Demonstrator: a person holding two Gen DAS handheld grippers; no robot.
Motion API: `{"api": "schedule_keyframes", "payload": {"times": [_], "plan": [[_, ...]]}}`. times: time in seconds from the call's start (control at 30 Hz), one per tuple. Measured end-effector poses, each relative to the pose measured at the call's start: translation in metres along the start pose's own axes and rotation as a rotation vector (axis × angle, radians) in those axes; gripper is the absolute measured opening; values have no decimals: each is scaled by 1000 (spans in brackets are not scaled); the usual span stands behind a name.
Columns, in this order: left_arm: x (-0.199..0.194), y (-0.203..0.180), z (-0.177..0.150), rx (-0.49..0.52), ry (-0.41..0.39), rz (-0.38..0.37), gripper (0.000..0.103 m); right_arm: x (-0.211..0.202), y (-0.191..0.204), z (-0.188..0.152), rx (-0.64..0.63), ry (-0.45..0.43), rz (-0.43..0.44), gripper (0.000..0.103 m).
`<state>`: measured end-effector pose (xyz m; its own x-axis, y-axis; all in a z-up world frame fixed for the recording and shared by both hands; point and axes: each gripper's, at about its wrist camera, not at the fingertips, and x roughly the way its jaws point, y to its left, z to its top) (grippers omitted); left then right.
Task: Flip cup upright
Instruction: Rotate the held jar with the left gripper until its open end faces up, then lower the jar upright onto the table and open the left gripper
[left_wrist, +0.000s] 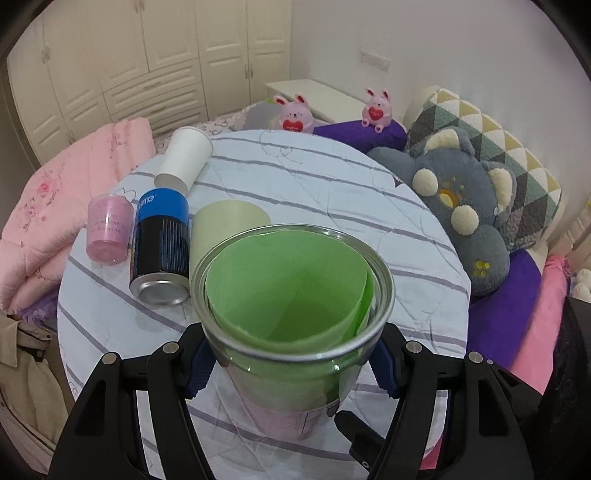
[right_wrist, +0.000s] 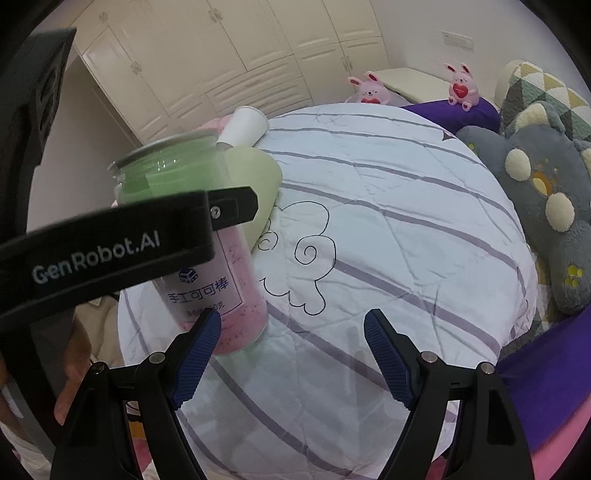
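Observation:
My left gripper (left_wrist: 291, 363) is shut on a clear plastic cup (left_wrist: 291, 295) lined with green and pink paper. The cup stands upright with its open mouth up and its base on the striped cloth. It also shows in the right wrist view (right_wrist: 192, 236), with the left gripper's finger (right_wrist: 221, 208) across it. My right gripper (right_wrist: 291, 332) is open and empty, just right of the cup's base.
On the round cloth-covered table (left_wrist: 332, 192) behind the held cup lie a pale green cup (left_wrist: 221, 225), an upside-down black and blue can (left_wrist: 162, 243), a small pink cup (left_wrist: 109, 229) and a tipped white paper cup (left_wrist: 184, 158). Plush toys (left_wrist: 461, 206) crowd the right edge.

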<state>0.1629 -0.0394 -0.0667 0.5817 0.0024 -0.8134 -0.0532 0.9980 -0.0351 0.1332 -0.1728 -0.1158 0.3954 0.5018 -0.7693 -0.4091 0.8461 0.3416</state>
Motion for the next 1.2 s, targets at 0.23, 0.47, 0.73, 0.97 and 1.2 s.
{"api": "schedule_keyframes", "payload": {"times": [0.23,0.47,0.73,0.97,1.2], "plan": [[-4,1,0,-7,-34,-15,71,8,-3,1,10,14,-15,81],[2,0,-2,5,-37,-6,71,18,-11,5,24,18,-42,81],[11,-4,-3,14,-24,-1,71,28,-21,9,42,31,-69,81],[11,-6,-4,40,-28,15,82,29,-19,9,45,37,-84,81],[3,0,-6,25,-40,2,100,25,-18,8,43,41,-97,81]]}}
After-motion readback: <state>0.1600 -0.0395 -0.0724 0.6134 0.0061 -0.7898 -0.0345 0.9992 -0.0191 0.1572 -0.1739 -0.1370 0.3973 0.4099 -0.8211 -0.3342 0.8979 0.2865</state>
